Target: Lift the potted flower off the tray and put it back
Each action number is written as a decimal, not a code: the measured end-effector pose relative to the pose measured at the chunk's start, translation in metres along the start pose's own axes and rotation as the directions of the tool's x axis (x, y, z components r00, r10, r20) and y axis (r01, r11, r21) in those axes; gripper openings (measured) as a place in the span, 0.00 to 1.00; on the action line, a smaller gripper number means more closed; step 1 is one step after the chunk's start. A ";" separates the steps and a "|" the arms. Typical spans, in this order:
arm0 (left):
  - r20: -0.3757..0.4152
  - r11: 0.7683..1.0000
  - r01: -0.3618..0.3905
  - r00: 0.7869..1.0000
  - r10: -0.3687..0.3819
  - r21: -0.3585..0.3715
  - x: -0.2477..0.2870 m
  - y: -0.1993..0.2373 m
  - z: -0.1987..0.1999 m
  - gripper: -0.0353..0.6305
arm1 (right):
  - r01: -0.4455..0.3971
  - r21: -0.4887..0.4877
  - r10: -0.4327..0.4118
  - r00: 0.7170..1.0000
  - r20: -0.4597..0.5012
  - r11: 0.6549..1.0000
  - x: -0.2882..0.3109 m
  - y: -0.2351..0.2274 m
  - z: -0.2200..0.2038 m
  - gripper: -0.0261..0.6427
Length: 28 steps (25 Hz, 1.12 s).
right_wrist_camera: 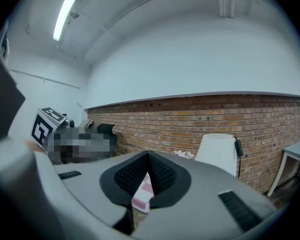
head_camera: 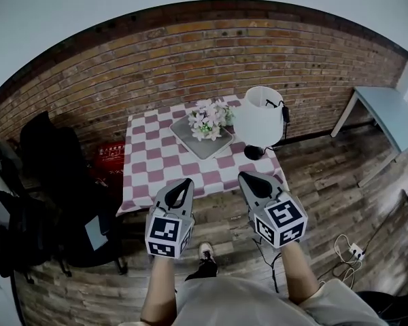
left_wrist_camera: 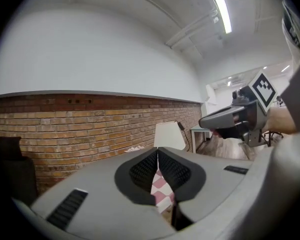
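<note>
An office-like room: ceiling strip light (left_wrist_camera: 221, 9), brick wall (head_camera: 190, 60), plank floor (head_camera: 326, 182), checked-cloth table (head_camera: 156, 161), lamp (head_camera: 260, 117).

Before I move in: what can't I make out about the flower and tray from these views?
- Head view: blossoms cover the pot of the potted flower; how it sits on the tray is unclear.
- Left gripper view: the left gripper hides the tray with its own body; only petals peek over.
- Right gripper view: the right gripper hides it likewise.
</note>
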<state>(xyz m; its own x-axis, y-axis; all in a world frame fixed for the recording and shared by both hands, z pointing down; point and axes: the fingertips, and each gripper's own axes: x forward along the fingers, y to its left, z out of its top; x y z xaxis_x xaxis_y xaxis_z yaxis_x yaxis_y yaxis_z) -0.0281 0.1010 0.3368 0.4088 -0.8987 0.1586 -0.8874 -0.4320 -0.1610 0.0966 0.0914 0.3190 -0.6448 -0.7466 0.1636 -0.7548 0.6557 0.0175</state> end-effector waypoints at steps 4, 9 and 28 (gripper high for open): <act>-0.005 1.000 0.020 1.000 -0.020 0.001 0.025 0.027 0.000 0.07 | 0.007 0.003 -0.007 1.000 -0.011 1.000 0.039 -0.008 0.005 0.07; -0.012 0.999 0.039 0.999 -0.039 -0.012 0.053 0.059 -0.004 0.07 | 0.026 -0.001 -0.026 0.999 -0.025 1.000 0.080 -0.018 0.008 0.07; -0.083 0.990 0.109 0.990 -0.116 -0.086 0.141 0.133 -0.056 0.23 | 0.107 0.108 -0.092 0.987 -0.132 0.988 0.205 -0.049 -0.027 0.17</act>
<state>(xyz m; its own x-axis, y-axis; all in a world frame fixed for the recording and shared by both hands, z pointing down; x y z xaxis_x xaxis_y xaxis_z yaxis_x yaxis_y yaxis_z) -0.1010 -0.0790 0.3925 0.4902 -0.8330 0.2565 -0.8524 -0.5196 -0.0587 0.0046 -0.0909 0.3779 -0.5510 -0.7826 0.2899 -0.8279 0.5563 -0.0718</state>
